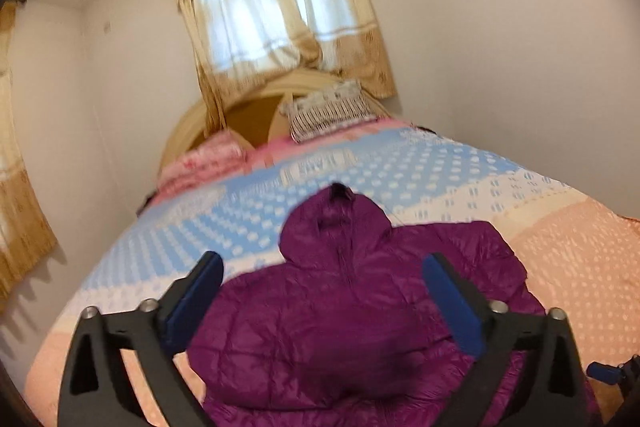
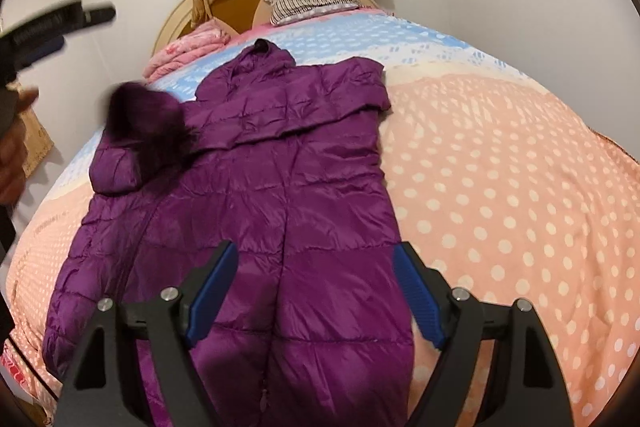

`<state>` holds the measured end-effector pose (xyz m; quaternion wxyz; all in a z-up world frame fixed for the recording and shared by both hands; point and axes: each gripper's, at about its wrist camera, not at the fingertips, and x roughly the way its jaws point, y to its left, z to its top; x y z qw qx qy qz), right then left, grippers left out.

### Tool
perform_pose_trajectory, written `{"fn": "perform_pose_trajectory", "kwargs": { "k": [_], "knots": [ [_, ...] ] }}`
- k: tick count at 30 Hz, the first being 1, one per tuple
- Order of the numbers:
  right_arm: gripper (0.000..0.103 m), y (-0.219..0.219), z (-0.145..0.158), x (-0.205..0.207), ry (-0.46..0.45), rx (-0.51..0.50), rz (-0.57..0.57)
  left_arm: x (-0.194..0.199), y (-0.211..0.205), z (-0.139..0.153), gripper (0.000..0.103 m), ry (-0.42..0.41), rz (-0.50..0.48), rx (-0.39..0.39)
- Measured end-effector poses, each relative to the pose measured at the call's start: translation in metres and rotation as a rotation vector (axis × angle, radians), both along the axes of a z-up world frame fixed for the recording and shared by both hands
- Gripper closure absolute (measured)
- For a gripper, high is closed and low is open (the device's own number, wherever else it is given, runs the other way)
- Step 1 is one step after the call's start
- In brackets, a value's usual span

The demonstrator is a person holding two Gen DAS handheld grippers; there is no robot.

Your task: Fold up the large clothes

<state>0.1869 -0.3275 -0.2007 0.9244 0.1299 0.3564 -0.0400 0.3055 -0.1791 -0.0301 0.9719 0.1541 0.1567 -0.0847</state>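
Purple and shiny, the quilted coat (image 2: 256,211) lies flat on the bed (image 2: 500,187), hood (image 2: 248,75) toward the far headboard, hem toward me. Its right sleeve (image 2: 356,87) is already folded across the chest; the left sleeve (image 2: 120,163), with a dark furry cuff (image 2: 140,111), lies bent on the left shoulder, not yet tidy across.

My left tool (image 1: 324,303) hangs above the coat with its jaws spread wide and nothing between them. My right tool (image 2: 316,291) hovers over the lower body of the coat, also wide and empty.

I judge the coat to be light and puffy, soft with no stiffness, so it will sag and spring back where I crease it. The shell looks slick, so a shallow pinch would likely slide off. I would take hold at a stitched seam or the hem edge, where the padding is thin and the fabric bunches into a firm ridge, and grip deep. The fur cuff is a poor hold: it would probably slip. Trapped air may make folds puff open, so pressing each fold down should help.
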Motion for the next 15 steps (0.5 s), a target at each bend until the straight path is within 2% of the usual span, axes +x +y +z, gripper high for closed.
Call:
{"fn": "perform_pose_trajectory", "kwargs": {
  "k": [3, 6, 8, 10, 12, 15],
  "knots": [
    [0.019, 0.006, 0.007, 0.005, 0.005, -0.005, 0.032, -0.004, 0.017, -0.001, 0.002, -0.024, 0.021, 0.025],
    [0.019, 0.015, 0.021, 0.014, 0.002, -0.013, 0.084, 0.007, 0.055, -0.017, 0.002, -0.004, 0.109, 0.050],
    [0.016, 0.017, 0.030, 0.024, 0.006, 0.004, 0.110, 0.019, 0.086, -0.035, 0.002, 0.041, 0.187, 0.068],
    [0.012, 0.019, 0.037, 0.042, 0.014, 0.022, 0.130, 0.033, 0.124, -0.058, 0.002, 0.119, 0.268, 0.047],
    [0.012, 0.023, 0.039, 0.061, 0.026, 0.021, 0.142, 0.042, 0.154, -0.079, 0.002, 0.184, 0.344, 0.033],
    [0.012, 0.027, 0.033, 0.100, 0.080, 0.040, 0.149, 0.050, 0.184, -0.107, 0.002, 0.271, 0.409, 0.001]
  ]
}}
